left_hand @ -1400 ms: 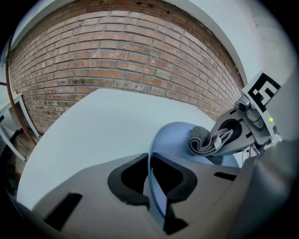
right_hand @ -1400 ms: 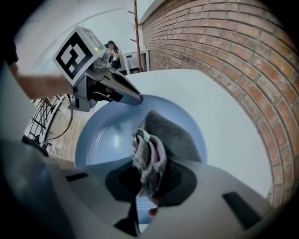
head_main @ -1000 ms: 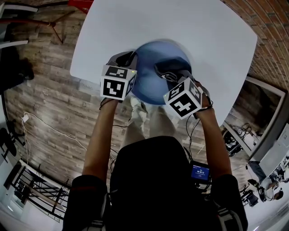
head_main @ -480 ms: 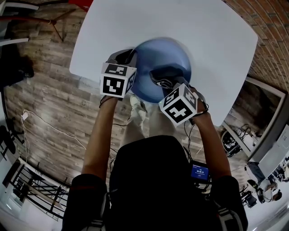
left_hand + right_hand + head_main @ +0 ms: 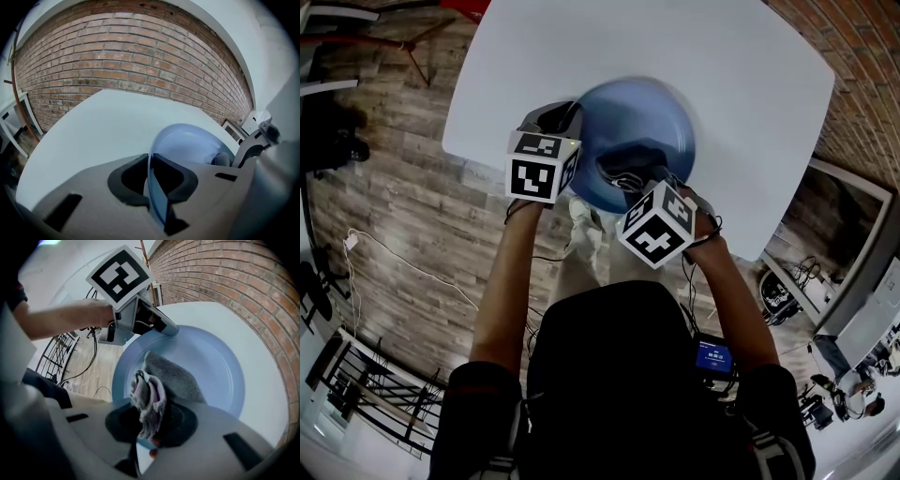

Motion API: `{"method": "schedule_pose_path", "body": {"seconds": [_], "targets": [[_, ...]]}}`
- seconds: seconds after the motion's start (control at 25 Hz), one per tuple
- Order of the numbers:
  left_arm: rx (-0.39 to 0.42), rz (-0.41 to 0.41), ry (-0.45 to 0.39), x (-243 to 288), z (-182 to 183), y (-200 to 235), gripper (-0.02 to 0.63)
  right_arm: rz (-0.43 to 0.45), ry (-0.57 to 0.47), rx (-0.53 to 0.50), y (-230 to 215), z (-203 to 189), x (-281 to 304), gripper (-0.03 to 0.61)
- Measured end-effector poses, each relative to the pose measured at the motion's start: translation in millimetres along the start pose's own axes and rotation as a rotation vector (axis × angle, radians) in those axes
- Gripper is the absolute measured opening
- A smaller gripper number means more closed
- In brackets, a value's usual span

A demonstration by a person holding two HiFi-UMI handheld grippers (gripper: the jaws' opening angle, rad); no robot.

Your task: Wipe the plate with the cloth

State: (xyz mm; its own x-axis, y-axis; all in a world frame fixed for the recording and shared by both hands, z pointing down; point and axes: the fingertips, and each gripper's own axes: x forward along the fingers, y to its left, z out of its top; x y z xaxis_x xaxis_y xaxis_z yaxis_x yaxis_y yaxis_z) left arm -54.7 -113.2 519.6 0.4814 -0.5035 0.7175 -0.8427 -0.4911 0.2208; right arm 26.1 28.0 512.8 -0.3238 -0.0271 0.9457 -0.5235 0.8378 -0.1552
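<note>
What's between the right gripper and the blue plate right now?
A grey cloth, clamped by the right gripper and lying against the blue plate; the right gripper view shows it.

Only thing in the way on the surface [image 5: 750, 84] is the plate [image 5: 642, 112] at the near edge, left tool [image 5: 151, 180] clamped on its left rim, right tool [image 5: 149, 425] holding a cloth [image 5: 176, 376] against its face. Everything toward the far edge and far corners is open.
</note>
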Motion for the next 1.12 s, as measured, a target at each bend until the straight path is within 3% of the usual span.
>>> {"method": "schedule_pose_path", "body": {"seconds": [1.12], "targets": [[-0.009,-0.018,-0.004,1.6,-0.3,-1.4,0.041,0.039,-0.024,-0.091,19.4,42.0,15.4,0.051]]}}
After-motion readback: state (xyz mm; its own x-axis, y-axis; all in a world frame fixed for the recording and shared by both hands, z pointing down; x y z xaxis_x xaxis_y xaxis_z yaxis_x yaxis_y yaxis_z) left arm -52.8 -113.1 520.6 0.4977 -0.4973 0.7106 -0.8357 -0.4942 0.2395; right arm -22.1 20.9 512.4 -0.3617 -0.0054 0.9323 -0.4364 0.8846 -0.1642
